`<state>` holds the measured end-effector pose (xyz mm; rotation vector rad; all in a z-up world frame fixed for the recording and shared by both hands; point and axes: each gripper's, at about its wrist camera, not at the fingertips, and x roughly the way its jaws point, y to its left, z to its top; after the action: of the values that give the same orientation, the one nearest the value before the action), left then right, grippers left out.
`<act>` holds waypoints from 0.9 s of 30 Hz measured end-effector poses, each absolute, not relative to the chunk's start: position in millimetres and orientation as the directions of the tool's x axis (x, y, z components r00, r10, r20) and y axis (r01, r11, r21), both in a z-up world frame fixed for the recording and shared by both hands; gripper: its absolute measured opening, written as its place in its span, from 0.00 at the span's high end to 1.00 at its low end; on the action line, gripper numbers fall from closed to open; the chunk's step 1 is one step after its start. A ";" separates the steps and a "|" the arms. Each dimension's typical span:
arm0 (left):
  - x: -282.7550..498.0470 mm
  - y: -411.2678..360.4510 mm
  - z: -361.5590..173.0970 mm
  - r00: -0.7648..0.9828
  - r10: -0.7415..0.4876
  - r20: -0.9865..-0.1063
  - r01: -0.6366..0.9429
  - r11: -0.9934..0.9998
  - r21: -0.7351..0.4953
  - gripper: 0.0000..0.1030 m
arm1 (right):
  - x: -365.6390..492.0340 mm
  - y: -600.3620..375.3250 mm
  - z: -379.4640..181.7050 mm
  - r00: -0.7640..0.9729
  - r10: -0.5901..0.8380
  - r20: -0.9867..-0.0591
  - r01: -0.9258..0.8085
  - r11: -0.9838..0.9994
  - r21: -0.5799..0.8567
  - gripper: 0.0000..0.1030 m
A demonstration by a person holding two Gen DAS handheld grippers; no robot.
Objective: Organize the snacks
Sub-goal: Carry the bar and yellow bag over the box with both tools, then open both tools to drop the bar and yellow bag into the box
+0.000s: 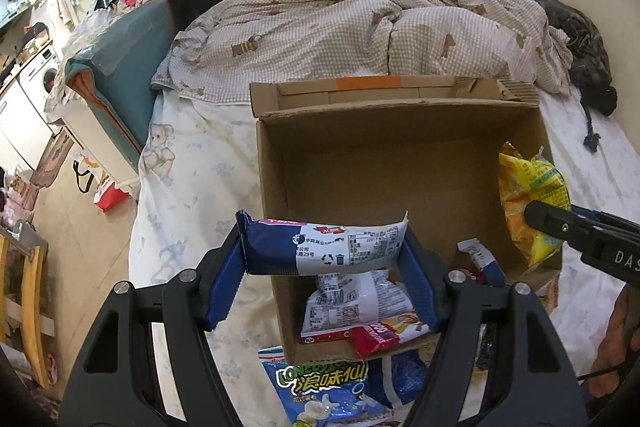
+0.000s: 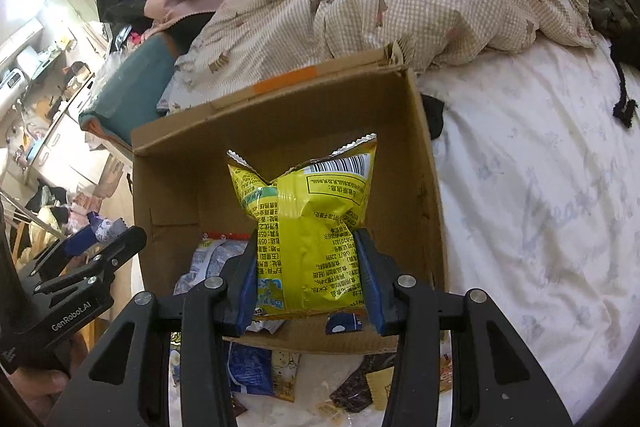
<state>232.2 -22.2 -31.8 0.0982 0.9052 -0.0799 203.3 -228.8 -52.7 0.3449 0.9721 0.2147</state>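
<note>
An open cardboard box stands on the bed. My left gripper is shut on a blue and white snack packet, held crosswise over the box's near left corner. My right gripper is shut on a yellow snack bag, held upright over the near right part of the box; the same yellow bag shows at the right in the left wrist view. Several packets lie on the box floor at its near end.
More snack packets lie on the white sheet in front of the box. A crumpled checked quilt is heaped behind it. To the left the bed edge drops to a cluttered floor.
</note>
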 end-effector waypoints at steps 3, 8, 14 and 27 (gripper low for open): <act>237.6 -21.6 -35.4 0.602 -0.035 -0.798 0.103 0.994 0.034 0.34 | 208.8 -227.3 -57.2 0.531 0.341 -0.776 -0.023 0.921 0.390 0.56; 241.9 -25.2 -37.8 0.603 -0.055 -0.796 0.123 0.992 0.025 0.33 | 214.7 -224.0 -64.6 0.507 0.344 -0.790 -0.013 0.920 0.392 0.56; 240.8 -25.5 -35.8 0.615 -0.078 -0.785 0.138 0.990 0.010 0.33 | 219.1 -223.1 -71.1 0.491 0.309 -0.815 0.015 0.932 0.362 0.55; 238.3 -23.0 -30.6 0.641 -0.099 -0.761 0.129 0.991 -0.021 0.29 | 214.8 -225.8 -61.9 0.533 0.345 -0.773 0.002 0.913 0.408 0.54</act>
<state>238.3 -23.0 -30.6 0.0365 0.8648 -0.1301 214.8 -225.8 -61.9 0.3846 0.9940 0.2105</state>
